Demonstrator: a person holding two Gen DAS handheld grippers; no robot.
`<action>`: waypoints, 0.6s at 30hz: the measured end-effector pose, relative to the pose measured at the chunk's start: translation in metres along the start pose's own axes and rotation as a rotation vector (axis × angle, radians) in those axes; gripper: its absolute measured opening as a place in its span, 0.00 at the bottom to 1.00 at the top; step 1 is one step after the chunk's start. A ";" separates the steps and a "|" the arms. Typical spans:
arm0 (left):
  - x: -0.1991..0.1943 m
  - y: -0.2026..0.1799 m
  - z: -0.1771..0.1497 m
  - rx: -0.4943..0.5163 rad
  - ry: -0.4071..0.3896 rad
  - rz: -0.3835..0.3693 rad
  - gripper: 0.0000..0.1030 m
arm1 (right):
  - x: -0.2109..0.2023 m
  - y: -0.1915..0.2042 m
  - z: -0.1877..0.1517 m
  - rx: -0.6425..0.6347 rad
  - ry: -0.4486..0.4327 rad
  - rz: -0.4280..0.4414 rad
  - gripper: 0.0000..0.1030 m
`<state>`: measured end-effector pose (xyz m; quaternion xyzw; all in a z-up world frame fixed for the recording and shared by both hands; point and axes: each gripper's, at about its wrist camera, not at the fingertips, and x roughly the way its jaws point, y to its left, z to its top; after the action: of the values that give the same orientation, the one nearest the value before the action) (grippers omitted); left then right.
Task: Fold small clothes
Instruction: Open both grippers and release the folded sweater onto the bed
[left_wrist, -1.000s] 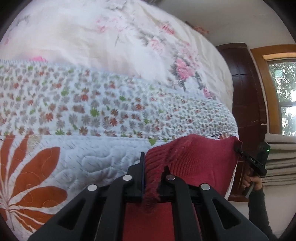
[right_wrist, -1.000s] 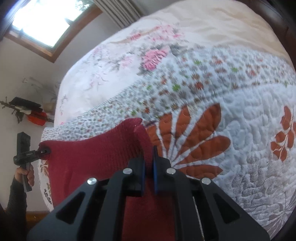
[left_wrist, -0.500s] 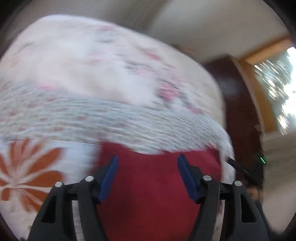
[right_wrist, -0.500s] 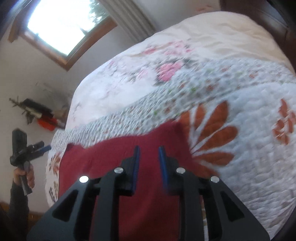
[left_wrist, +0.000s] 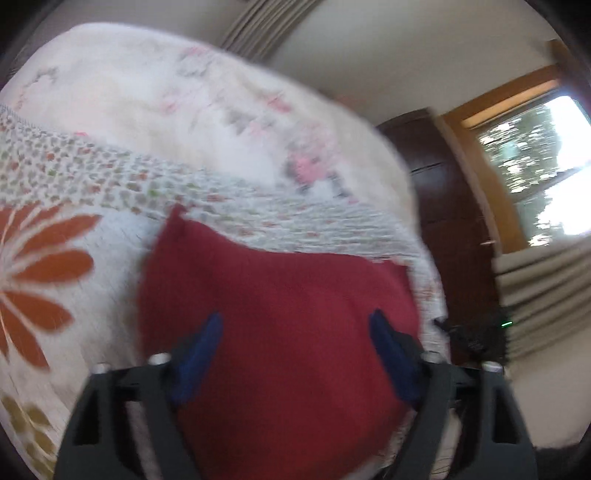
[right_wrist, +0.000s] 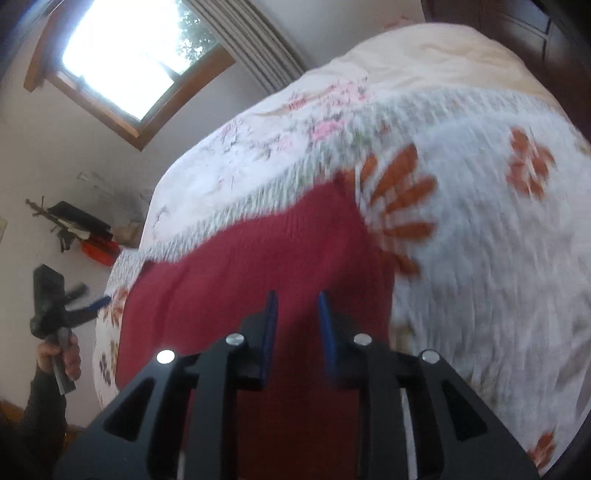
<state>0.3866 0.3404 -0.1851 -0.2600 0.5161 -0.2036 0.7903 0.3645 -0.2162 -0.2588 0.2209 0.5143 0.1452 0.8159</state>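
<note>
Red knit garment (left_wrist: 280, 332) lies flat on the quilt (left_wrist: 74, 325), directly ahead of and under both tools. Looks soft, light, limp; best pinched at a corner or hem. Left gripper (left_wrist: 295, 343) spread wide, empty. Right gripper (right_wrist: 297, 314) parted, empty. A second ago both clamped its far corners; now released.

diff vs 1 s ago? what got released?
Both let go: the left gripper and right gripper, each shut on a corner of the red knit garment a second ago, are now open and pulled back. The garment dropped flat onto the quilt. The quilt is unchanged.
</note>
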 end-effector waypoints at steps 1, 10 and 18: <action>-0.002 -0.001 -0.013 -0.002 -0.005 -0.012 0.89 | 0.004 -0.002 -0.017 -0.012 0.031 -0.005 0.23; 0.023 0.026 -0.058 -0.061 0.044 0.155 0.83 | 0.004 -0.001 -0.049 -0.064 0.045 -0.078 0.25; 0.008 0.015 -0.109 -0.097 0.013 0.238 0.86 | 0.013 -0.013 -0.108 -0.058 0.151 -0.050 0.30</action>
<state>0.2904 0.3252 -0.2363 -0.2334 0.5576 -0.0848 0.7921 0.2729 -0.1986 -0.3158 0.1726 0.5753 0.1560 0.7841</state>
